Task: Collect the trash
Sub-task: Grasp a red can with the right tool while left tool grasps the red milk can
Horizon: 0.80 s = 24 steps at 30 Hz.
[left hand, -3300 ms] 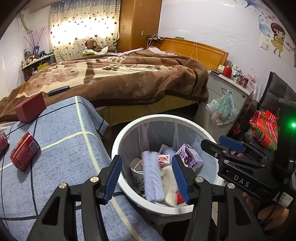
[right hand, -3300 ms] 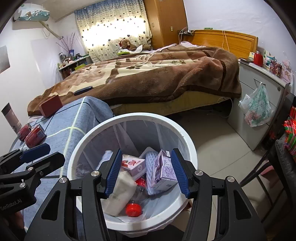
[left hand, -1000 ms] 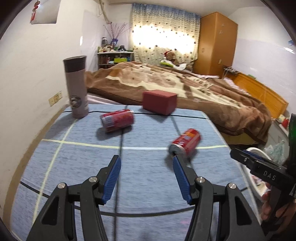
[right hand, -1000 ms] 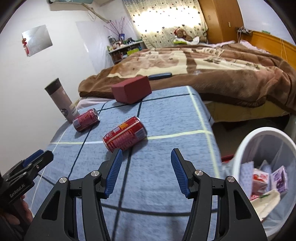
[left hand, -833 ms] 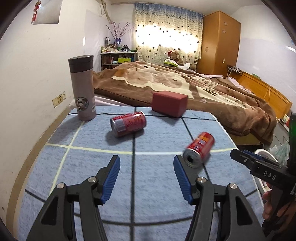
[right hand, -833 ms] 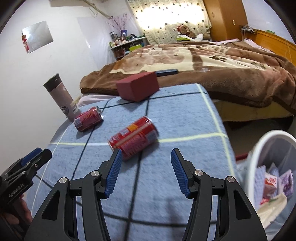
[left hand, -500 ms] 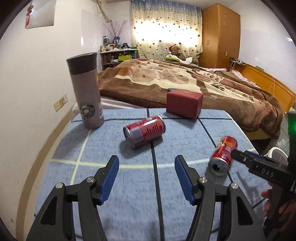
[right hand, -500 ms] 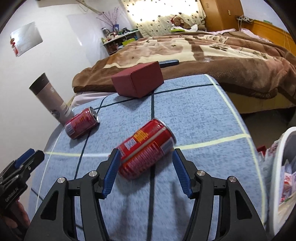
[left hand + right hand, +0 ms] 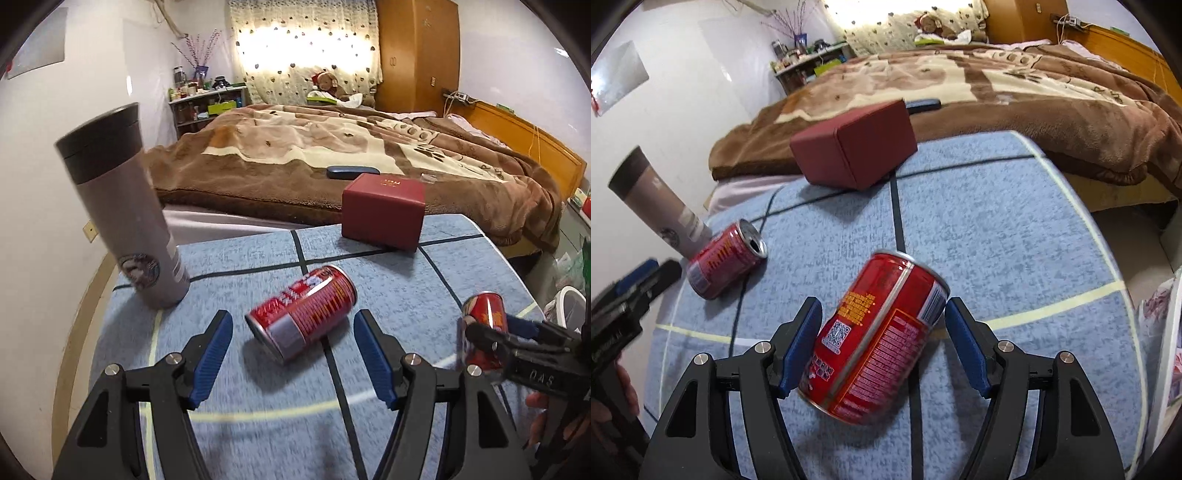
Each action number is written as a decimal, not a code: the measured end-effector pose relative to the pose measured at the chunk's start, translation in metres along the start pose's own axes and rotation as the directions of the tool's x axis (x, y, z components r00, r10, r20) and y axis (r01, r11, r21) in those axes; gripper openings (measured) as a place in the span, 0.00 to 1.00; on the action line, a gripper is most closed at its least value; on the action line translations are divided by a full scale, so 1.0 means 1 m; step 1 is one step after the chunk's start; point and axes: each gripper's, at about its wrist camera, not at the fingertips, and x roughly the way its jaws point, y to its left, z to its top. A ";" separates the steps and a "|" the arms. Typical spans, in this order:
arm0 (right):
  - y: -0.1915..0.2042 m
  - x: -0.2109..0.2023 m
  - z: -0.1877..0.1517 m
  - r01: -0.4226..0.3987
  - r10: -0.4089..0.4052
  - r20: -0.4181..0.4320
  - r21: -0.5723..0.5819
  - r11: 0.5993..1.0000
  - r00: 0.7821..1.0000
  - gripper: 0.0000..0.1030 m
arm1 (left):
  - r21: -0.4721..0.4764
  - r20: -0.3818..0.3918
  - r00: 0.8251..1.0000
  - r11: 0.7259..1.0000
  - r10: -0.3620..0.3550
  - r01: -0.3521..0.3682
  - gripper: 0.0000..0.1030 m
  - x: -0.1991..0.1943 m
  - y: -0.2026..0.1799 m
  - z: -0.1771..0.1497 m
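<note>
Two red drink cans lie on their sides on the blue checked tablecloth (image 9: 399,280). In the left wrist view my left gripper (image 9: 293,356) is open, with the left can (image 9: 303,312) just ahead of its blue pads, not touched. In the right wrist view my right gripper (image 9: 882,345) is open around the right can (image 9: 875,347), which lies between the jaws with small gaps on both sides. The right can (image 9: 484,328) and right gripper also show at the right of the left wrist view. The left can (image 9: 726,264) shows at the left of the right wrist view.
A grey flask (image 9: 125,225) with a dark lid stands at the table's back left. A dark red box (image 9: 382,212) sits at the back edge. The white trash bin's rim (image 9: 567,306) lies off the table's right side. A bed with a brown blanket (image 9: 332,155) is behind.
Both grippers left the bin and swung back over the table. Each has moved forward onto its own can; the right can now lies between the right jaws.
</note>
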 end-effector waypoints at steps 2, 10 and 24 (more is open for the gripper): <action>0.000 0.003 -0.003 0.002 -0.002 -0.022 -0.003 1.000 1.000 0.69 | 0.013 -0.010 1.000 1.000 -0.013 0.013 0.68 0.007 0.001 0.002; 0.004 0.000 -0.013 0.074 -0.077 -0.028 -0.087 0.993 0.997 0.69 | 0.099 -0.038 0.999 0.995 -0.008 0.012 0.68 0.031 -0.003 0.010; 0.001 0.000 -0.013 0.094 -0.096 -0.010 -0.103 0.990 0.995 0.69 | 0.129 -0.134 0.984 0.982 -0.119 0.136 0.68 0.047 -0.020 0.000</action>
